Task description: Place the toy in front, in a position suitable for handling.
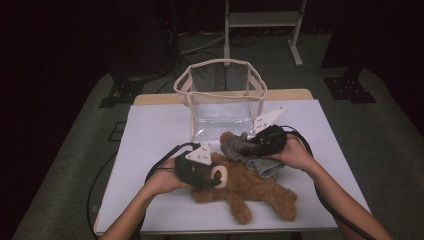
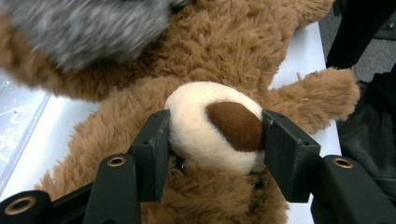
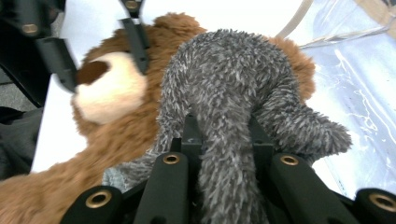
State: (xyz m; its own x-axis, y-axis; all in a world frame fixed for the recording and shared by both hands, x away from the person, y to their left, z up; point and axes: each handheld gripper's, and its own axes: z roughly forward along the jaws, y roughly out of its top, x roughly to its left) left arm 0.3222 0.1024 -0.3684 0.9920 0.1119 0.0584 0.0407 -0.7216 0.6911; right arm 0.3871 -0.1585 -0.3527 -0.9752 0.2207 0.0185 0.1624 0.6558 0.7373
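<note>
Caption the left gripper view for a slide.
Left tool closing on the cream muzzle of a brown teddy bear, a grey fuzzy cloth blurred above.

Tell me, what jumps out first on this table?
A brown teddy bear lies on the white table, its cream snout between the left gripper jaws. The right gripper pinches a grey fuzzy cloth lying over the bear. Behind them stands a clear bag, open at the top.
</note>
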